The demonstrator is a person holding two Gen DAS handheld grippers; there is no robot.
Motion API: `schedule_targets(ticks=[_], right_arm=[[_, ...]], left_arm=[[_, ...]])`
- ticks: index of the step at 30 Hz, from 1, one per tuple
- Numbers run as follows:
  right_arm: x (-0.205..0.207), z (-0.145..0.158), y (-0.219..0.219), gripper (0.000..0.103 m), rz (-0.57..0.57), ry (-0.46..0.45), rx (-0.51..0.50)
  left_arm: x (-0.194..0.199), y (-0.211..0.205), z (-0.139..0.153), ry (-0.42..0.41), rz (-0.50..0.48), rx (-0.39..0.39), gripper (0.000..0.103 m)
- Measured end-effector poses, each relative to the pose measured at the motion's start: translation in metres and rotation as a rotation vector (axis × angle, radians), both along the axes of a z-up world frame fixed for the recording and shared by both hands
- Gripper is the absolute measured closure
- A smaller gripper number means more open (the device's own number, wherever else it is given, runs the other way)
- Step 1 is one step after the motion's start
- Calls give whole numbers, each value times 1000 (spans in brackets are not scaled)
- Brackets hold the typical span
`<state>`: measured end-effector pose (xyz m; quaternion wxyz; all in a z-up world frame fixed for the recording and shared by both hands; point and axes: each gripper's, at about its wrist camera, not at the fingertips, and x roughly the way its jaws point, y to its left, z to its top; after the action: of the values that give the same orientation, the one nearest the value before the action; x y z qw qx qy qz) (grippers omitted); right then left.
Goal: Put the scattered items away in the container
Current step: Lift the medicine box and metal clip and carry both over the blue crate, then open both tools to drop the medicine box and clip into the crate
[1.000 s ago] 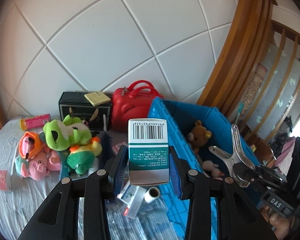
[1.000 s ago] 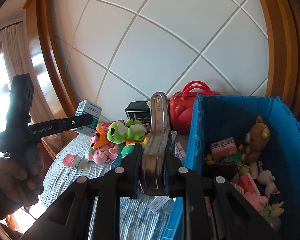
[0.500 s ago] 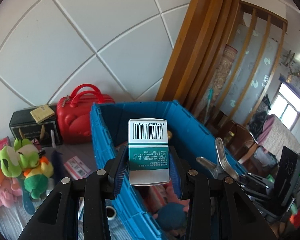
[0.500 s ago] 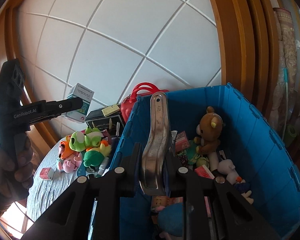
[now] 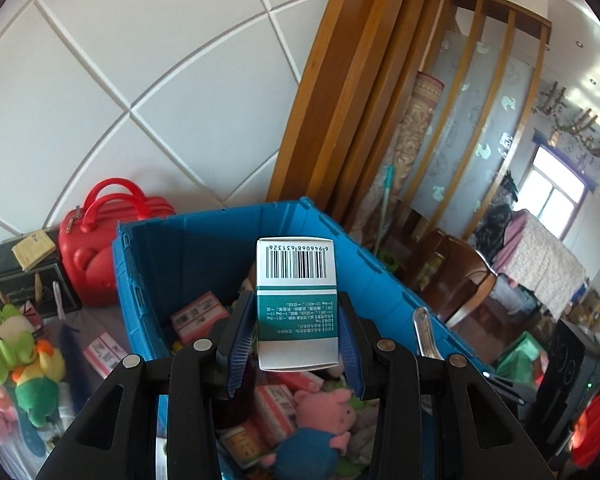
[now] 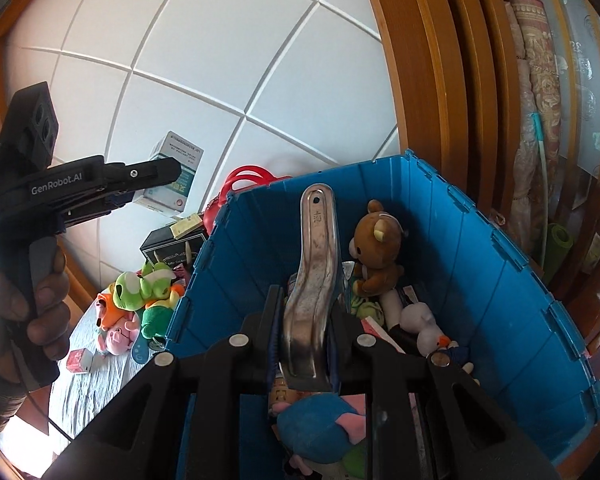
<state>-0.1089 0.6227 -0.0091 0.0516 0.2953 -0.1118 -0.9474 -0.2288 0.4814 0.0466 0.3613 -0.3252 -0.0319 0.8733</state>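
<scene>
My left gripper [image 5: 296, 340] is shut on a white and teal carton [image 5: 296, 304] with a barcode, held above the blue crate [image 5: 140, 300]. The carton also shows in the right wrist view [image 6: 172, 180]. My right gripper [image 6: 306, 332] is shut on a metal spring clamp [image 6: 314, 280], held over the blue crate [image 6: 500, 280]. The clamp's handle tip shows in the left wrist view [image 5: 424, 332]. The crate holds a brown bear [image 6: 378, 256], a pink pig toy [image 5: 328, 412], small boxes and other plush toys.
On the table left of the crate lie a green frog plush [image 6: 140, 284], pink and orange plush toys [image 6: 112, 328], a small red box [image 6: 78, 360], a red toy suitcase [image 5: 96, 240] and a black box [image 5: 24, 280]. A wooden frame [image 5: 340, 100] rises behind the crate.
Both grippers have moved right from over the table to above the crate's inside, each keeping its hold. The crate now fills the lower part of both views.
</scene>
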Motion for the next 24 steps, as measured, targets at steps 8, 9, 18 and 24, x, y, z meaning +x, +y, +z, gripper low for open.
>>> schedule_targets(ticks=[8,9,18,24], right_arm=[[0,-3,19,84,-53,3,-16],[0,-3,20,84,-57,3,-16],[-4,-3,35,84,-84,2,-16],[-6,-3,39,84,-91,1,-15]], left_arm=[[-7,18,3,11,-26,-22,65],[-8,21,3,14,-29,-26,65],[-20,44,7,31,-55,-44,65],[-24,53,10,35,-64,-40,65]])
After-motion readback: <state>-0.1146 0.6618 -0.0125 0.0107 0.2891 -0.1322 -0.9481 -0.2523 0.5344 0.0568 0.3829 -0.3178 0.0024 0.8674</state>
